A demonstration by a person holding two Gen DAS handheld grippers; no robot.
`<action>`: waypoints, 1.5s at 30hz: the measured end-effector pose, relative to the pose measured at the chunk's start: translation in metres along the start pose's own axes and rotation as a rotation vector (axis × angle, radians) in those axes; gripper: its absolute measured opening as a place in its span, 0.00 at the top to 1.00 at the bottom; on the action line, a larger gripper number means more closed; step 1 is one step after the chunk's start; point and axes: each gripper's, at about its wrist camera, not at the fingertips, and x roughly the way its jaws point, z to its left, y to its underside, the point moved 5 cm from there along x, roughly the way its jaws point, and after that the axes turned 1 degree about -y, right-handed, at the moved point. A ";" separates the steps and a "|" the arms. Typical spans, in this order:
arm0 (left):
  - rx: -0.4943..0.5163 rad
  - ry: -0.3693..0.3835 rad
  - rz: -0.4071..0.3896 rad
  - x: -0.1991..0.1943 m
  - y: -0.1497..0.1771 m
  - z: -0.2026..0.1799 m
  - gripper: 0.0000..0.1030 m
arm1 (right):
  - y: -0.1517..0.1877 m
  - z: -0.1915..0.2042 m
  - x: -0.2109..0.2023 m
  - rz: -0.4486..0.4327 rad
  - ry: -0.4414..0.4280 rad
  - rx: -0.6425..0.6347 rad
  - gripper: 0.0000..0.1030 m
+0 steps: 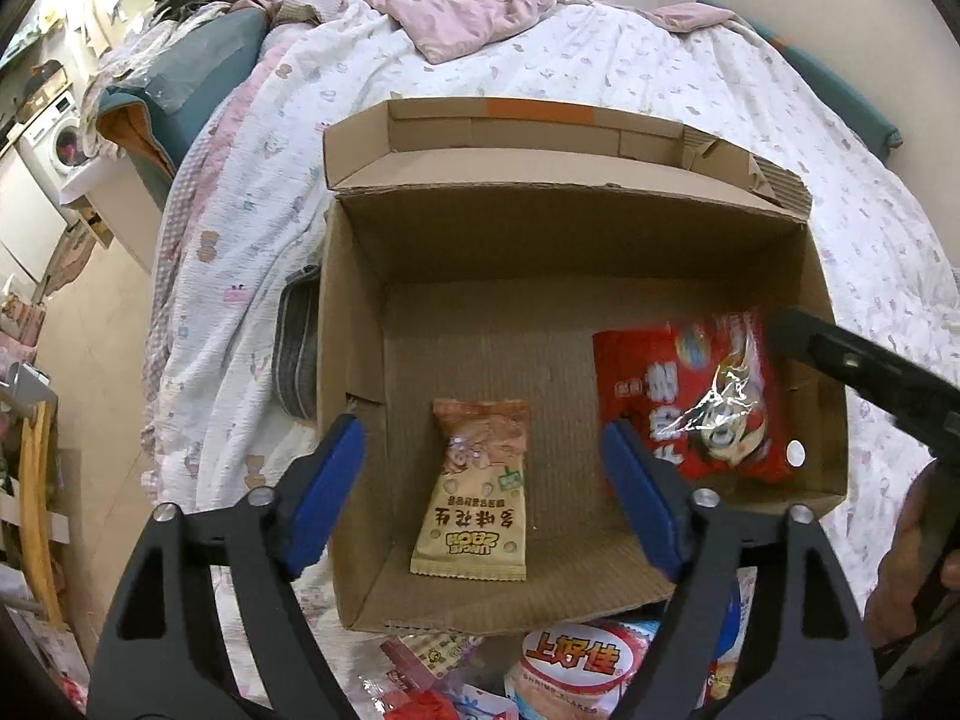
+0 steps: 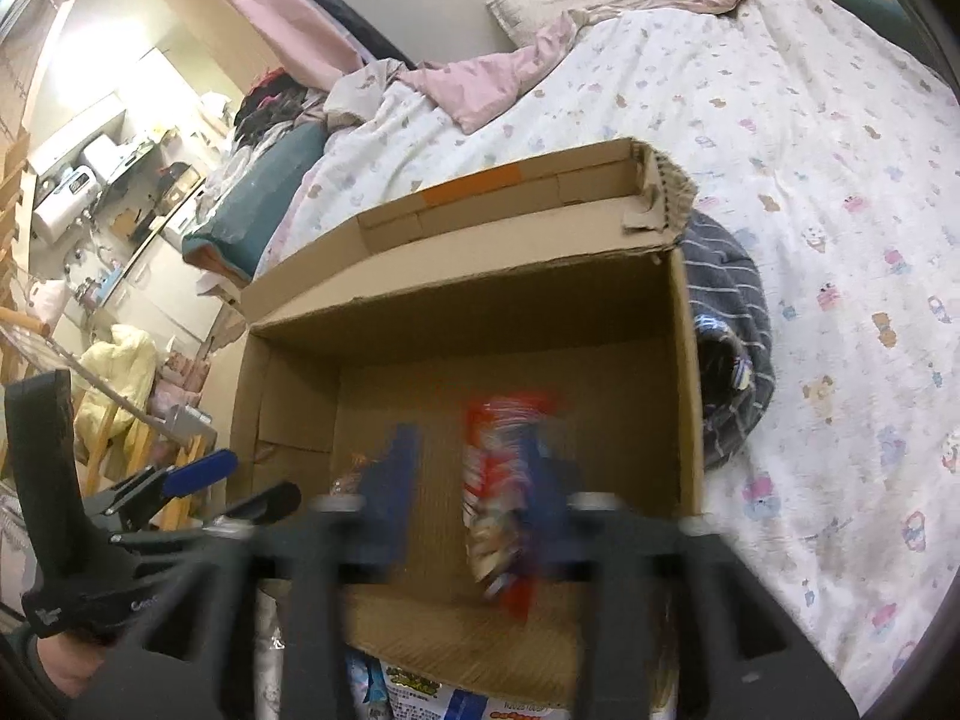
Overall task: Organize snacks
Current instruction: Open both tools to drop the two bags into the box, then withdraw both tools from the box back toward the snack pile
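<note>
**A:** What am I looking at on the left side?

**B:** I'm holding the left gripper [image 1: 483, 495] over the near edge of the cardboard box [image 1: 354, 324], which is sitting on the bed [image 1: 630, 72]. Its blue pads [image 1: 327, 495] are standing wide apart and gripping nothing. Between them, flat on the box floor, a tan snack packet [image 1: 477, 489] is lying near the front wall.

**A:** And the red one?

**B:** The red snack bag [image 1: 690, 399] is resting in the box's right near corner, its clear crinkled part catching the light. From the right wrist view it is showing up blurred, just left of the right-hand finger.

**A:** So is the right gripper gripping it?

**B:** I'm seeing the right gripper [image 2: 474, 498] smeared by motion blur. The fingers are standing apart with a gap between them, the bag leaning close to one pad [image 2: 555, 480], but I cannot tell whether they are pinching it.

**A:** Anything outside the box?

**B:** More snack bags [image 1: 570, 669] are lying on the bedding in front of the box, and a striped dark cloth [image 2: 729, 330] is bunching against its right wall.
</note>
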 end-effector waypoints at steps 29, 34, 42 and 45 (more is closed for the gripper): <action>-0.043 -0.020 -0.049 -0.041 0.017 0.014 0.23 | 0.013 0.000 -0.050 -0.075 0.023 0.019 0.11; -0.069 -0.001 -0.063 -0.057 0.028 0.015 0.23 | 0.025 0.004 -0.063 -0.083 0.040 -0.003 0.11; -0.111 -0.032 -0.121 -0.082 0.043 0.024 0.23 | 0.048 0.005 -0.086 -0.088 0.041 0.001 0.11; -0.184 -0.014 -0.111 -0.086 0.052 0.035 0.20 | 0.057 0.003 -0.092 -0.084 0.047 0.010 0.11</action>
